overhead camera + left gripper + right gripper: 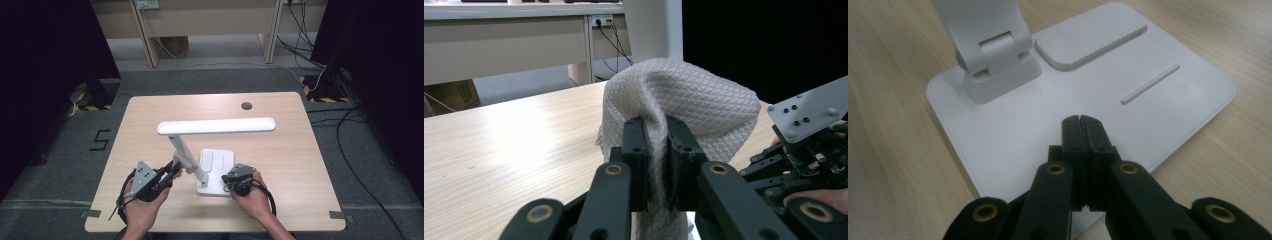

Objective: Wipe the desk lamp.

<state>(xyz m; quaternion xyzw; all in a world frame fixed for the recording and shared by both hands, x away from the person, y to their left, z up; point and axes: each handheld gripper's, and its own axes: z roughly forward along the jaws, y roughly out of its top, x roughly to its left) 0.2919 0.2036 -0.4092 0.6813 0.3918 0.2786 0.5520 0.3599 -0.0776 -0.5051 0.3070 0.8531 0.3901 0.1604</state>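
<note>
Left gripper (655, 137): my fingers clench a grey cloth (684, 100) bunched between them, just beside the lamp (216, 126) arm.

Right gripper (1081, 122): fingers clenched empty, tips pressing the lamp base (1013, 125).

Advice: steady the base on the bench (280, 165); wipe gently.

High view: overhead, facing forward and down on the bench (150, 112). Claw views: close, low; all share the desk lamp's base (1013, 125).
</note>
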